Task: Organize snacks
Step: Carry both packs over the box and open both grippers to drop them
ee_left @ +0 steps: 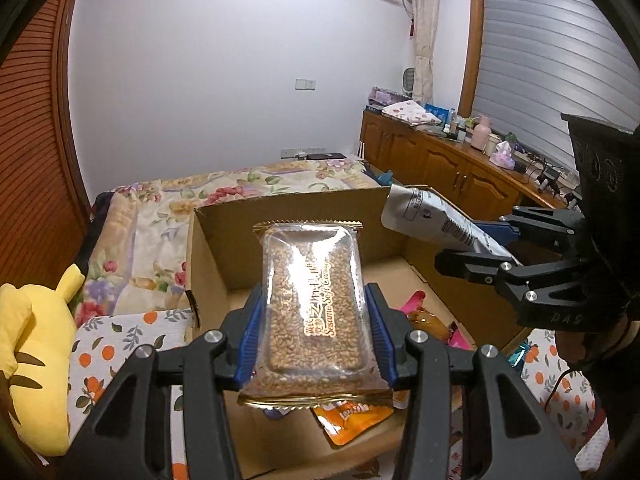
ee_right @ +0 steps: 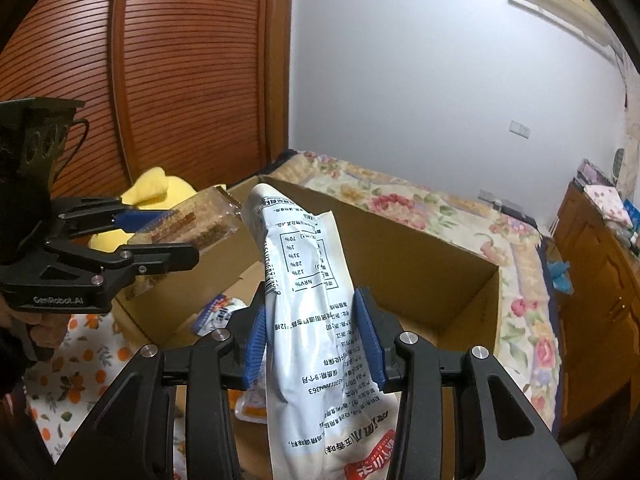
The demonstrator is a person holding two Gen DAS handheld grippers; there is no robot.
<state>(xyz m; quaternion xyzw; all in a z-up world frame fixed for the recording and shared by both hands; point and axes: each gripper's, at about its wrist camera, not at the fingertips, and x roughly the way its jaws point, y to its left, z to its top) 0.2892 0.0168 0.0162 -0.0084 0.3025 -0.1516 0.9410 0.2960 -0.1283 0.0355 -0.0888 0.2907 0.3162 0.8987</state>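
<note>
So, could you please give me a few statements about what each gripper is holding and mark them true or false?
1. The left gripper grips a clear sesame candy pack. True.
2. The right gripper is open with nothing between its fingers. False: it is shut on a white snack pouch.
3. Both packs are held over an open cardboard box. True.
4. The box holds no snacks. False: an orange packet and others lie inside.
5. A yellow plush toy lies beside the box. True.

Left hand-held gripper [ee_left: 314, 334] raised, fingers clamped around its load. Right hand-held gripper [ee_right: 316, 340] likewise clamped, held alongside.
</note>
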